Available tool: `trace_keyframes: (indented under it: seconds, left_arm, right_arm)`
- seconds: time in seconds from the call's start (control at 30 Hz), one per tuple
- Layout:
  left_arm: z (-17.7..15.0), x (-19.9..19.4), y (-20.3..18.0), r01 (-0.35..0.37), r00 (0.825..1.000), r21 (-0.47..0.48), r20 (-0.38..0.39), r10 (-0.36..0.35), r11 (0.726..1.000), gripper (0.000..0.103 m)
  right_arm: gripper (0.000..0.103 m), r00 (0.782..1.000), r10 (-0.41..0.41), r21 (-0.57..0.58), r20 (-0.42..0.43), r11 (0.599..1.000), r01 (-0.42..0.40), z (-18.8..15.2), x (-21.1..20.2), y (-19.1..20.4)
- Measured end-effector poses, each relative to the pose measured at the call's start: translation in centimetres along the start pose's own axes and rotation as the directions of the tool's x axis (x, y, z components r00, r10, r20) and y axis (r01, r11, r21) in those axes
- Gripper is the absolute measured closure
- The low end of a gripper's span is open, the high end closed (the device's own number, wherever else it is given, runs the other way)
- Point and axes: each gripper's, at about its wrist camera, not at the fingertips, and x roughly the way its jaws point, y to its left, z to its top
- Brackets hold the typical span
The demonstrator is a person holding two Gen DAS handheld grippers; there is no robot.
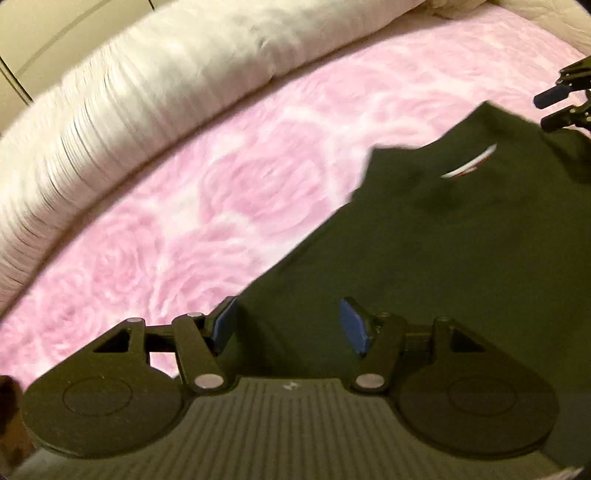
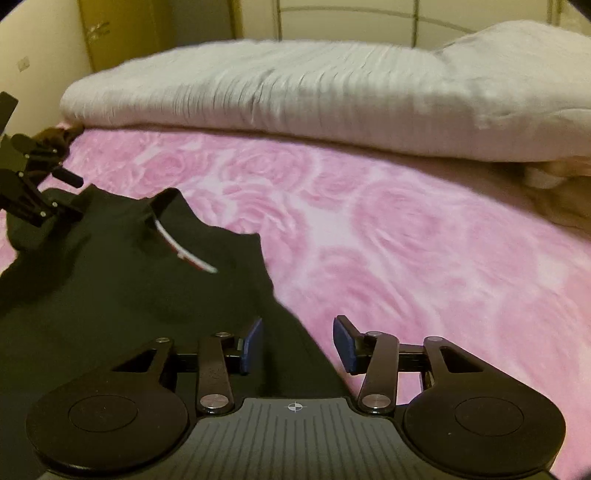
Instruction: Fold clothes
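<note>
A dark green T-shirt [image 1: 424, 240] lies flat on the pink rose-patterned bedspread [image 1: 221, 192], collar and white neck label away from me. My left gripper [image 1: 288, 325] is open just above the shirt's left edge, blue pads apart with nothing between them. In the right wrist view the same T-shirt [image 2: 122, 280] fills the lower left, and my right gripper [image 2: 297, 343] hovers open over its right edge where it meets the bedspread [image 2: 424, 258]. Each gripper shows in the other's view: the right gripper [image 1: 554, 109] at the far right, the left gripper [image 2: 59, 192] at the far left.
A rolled white quilt [image 1: 147, 96] runs along the far side of the bed, also the white quilt [image 2: 295, 96] in the right view, with a beige pillow [image 2: 554, 192] under its right end. Behind stand a wall and a wooden door [image 2: 122, 29].
</note>
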Motion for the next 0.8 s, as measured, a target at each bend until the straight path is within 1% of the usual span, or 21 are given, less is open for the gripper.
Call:
trace_keyframes:
  seconds: [0.03,0.07,0.1,0.13,0.17,0.2,0.23,0.27,0.33,0.4,0.43,0.53,0.63,0.7,0.77,0.8]
  left_arm:
    - [-0.3,0.8,0.7,0.025,1.000,-0.013,-0.005,-0.025,1.000,0.047]
    - [-0.5,1.5,1.1,0.049,0.999,-0.026,-0.004,-0.049,0.998,0.043]
    - [-0.7,1.7,1.3,0.068,0.998,-0.036,0.008,-0.068,0.997,0.043]
    - [-0.9,1.8,1.4,0.086,0.996,-0.044,0.024,-0.085,0.995,0.048]
    - [-1.1,1.9,1.5,0.103,0.994,-0.052,0.039,-0.101,0.993,0.062]
    - [-1.2,1.7,1.6,0.119,0.992,-0.056,0.051,-0.116,0.991,0.074]
    - [-1.2,1.4,1.5,0.127,0.991,-0.052,0.056,-0.125,0.990,0.093]
    - [-1.1,1.0,1.4,0.133,0.990,-0.045,0.059,-0.130,0.990,0.094]
    - [-1.1,-0.2,1.6,0.122,0.989,-0.033,0.089,-0.119,0.992,0.094]
    - [-1.0,-1.6,2.9,0.110,0.986,-0.066,0.132,-0.100,0.992,0.094]
    - [-1.0,-2.4,4.0,0.101,0.984,-0.092,0.156,-0.086,0.991,0.094]
    - [-0.4,-3.6,7.6,0.051,0.979,-0.166,0.201,-0.017,0.985,0.093]
    - [0.6,-4.0,11.1,-0.011,0.971,-0.241,0.229,0.068,0.970,0.093]
    - [1.3,-3.1,12.6,-0.043,0.972,-0.291,0.207,0.107,0.956,0.090]
    - [1.5,-1.8,12.9,-0.073,0.977,-0.319,0.169,0.133,0.945,0.077]
    - [1.5,-1.2,12.9,-0.089,0.978,-0.330,0.149,0.145,0.940,0.076]
  right_arm:
    - [0.056,1.000,0.008,-0.001,-0.016,1.000,-0.008,0.5,1.4,-0.1]
    - [0.056,0.999,0.021,0.000,-0.030,1.000,-0.021,0.9,2.4,-0.1]
    - [0.056,0.998,0.037,0.000,-0.043,0.999,-0.037,1.2,3.3,-0.2]
    - [0.056,0.997,0.052,0.001,-0.054,0.999,-0.052,1.4,4.0,-0.2]
    - [0.056,0.996,0.067,0.002,-0.064,0.998,-0.067,1.4,4.5,-0.1]
    - [0.074,0.995,0.074,0.000,-0.070,0.997,-0.074,1.4,4.7,0.1]
    - [0.097,0.995,0.066,-0.005,-0.073,0.998,-0.067,1.5,4.6,0.5]
    - [0.097,0.995,0.059,-0.010,-0.084,0.998,-0.060,1.7,4.5,1.0]
    - [0.099,0.996,0.031,-0.035,-0.090,0.999,-0.034,2.4,4.0,1.8]
    - [0.100,0.998,0.003,-0.049,-0.062,0.999,-0.006,3.9,3.0,2.1]
    - [0.100,0.999,-0.006,-0.053,-0.042,0.999,0.003,5.0,2.7,2.1]
    - [0.100,1.000,-0.018,-0.081,0.023,0.997,0.020,9.4,4.0,2.5]
    - [0.100,0.996,-0.029,-0.108,0.087,0.993,0.038,13.8,5.2,2.8]
    - [0.099,0.992,-0.036,-0.122,0.119,0.991,0.051,16.5,6.4,3.1]
    - [0.097,0.994,-0.051,-0.121,0.101,0.991,0.063,18.0,9.0,3.6]
    - [0.091,0.994,-0.066,-0.119,0.091,0.990,0.077,18.5,10.1,3.9]
